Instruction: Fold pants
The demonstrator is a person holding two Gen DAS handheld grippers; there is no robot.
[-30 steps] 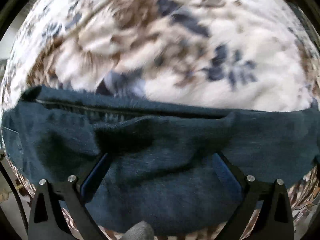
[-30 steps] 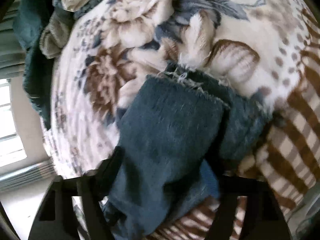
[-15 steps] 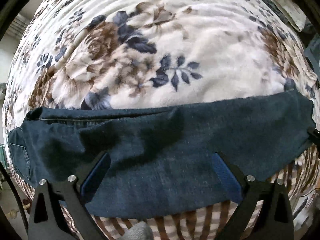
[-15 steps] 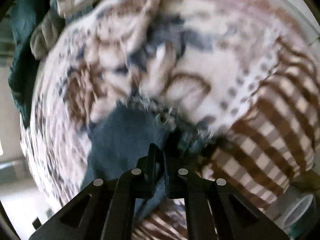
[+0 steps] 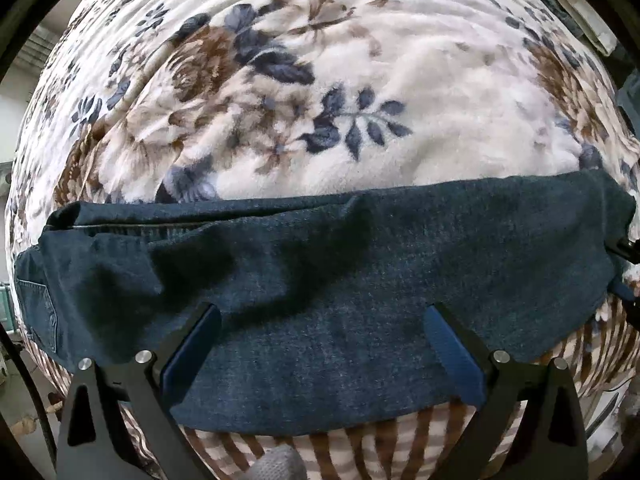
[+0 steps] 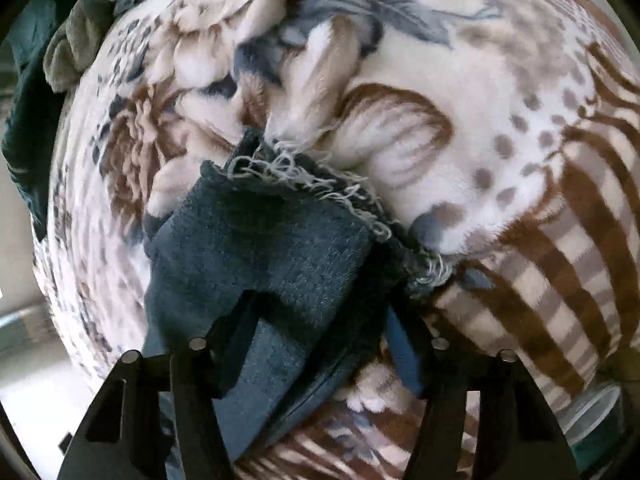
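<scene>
Both grippers, left [image 5: 320, 344] and right [image 6: 320, 332], hang open over dark blue denim pants [image 5: 340, 272] laid lengthwise along the floral fleece blanket's [image 5: 360, 80] striped edge; next, pinching the frayed hems [image 6: 304, 184].

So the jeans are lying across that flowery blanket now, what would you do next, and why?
Probably close the right tool on the frayed hem. Both tools are open, the left tool over the jeans, which lie in one long band on the blanket, with another fold probably to come.
</scene>
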